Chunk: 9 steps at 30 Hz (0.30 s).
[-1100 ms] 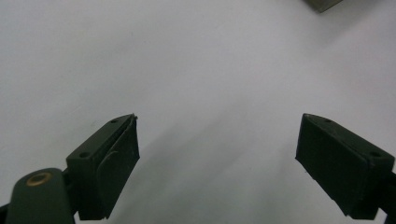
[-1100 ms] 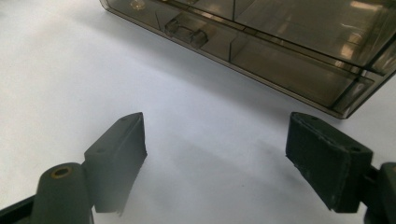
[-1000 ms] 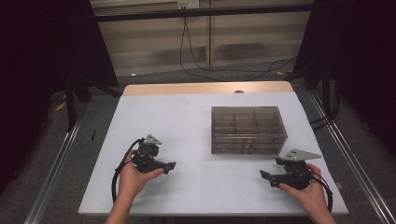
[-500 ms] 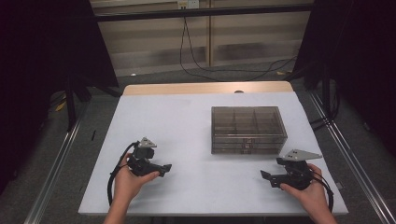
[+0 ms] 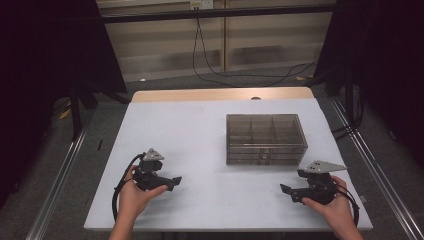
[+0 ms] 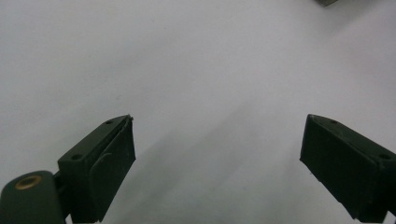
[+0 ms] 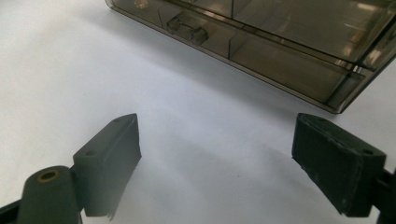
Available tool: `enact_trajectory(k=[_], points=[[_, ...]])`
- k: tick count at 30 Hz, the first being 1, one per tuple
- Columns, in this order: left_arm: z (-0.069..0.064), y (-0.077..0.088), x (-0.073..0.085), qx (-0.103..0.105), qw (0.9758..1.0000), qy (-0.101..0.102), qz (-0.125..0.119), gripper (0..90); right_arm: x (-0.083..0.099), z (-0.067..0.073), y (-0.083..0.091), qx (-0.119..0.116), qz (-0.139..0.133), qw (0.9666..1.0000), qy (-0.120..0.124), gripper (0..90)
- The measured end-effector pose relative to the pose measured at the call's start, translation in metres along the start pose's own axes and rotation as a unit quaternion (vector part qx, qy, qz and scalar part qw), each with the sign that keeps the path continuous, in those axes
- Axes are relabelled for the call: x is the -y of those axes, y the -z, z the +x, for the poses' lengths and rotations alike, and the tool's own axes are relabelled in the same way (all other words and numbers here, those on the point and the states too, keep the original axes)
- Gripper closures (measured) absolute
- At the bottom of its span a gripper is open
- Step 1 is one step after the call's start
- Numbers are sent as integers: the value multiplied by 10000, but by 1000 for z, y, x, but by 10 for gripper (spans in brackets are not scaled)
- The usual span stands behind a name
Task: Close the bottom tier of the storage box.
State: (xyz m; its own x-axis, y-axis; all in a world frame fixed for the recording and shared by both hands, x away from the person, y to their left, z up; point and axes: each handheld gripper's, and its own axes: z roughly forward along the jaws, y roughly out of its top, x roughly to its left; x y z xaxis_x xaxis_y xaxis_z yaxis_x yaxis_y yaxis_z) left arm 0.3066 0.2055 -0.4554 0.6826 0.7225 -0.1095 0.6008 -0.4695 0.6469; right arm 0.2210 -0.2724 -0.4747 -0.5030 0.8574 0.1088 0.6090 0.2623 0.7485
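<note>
A smoky clear plastic compartment box (image 5: 265, 138) sits on the white table (image 5: 200, 135), right of centre, lid closed. My left gripper (image 5: 174, 182) rests near the front left, held by a hand, pointing right. Its jaws stand wide apart in the left gripper view, left gripper (image 6: 217, 163) with bare table between them. My right gripper (image 5: 286, 192) sits at the front right, pointing left, just in front of the box. In the right gripper view the right gripper (image 7: 217, 163) is open and empty, and the box (image 7: 261, 37) with its front latch lies a short way beyond.
A wooden strip (image 5: 220, 94) edges the table's far side. Metal rails (image 5: 65, 165) run along both sides of the table. Cables (image 5: 235, 70) lie on the floor behind. Dark curtains flank the scene.
The left hand and its gripper have drawn back a little toward the front left of the table. The right gripper has stayed put.
</note>
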Motion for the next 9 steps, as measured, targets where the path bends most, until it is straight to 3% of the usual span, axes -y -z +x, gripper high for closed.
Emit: enact_trajectory(k=[5,9], points=[[2,-5,3,3,9998,-127,118,71,1,-1,0,-28,25,10000,9,135],[5,-9,6,-106,9998,-106,104,55,2,-1,0,-22,36,10000,13,130]])
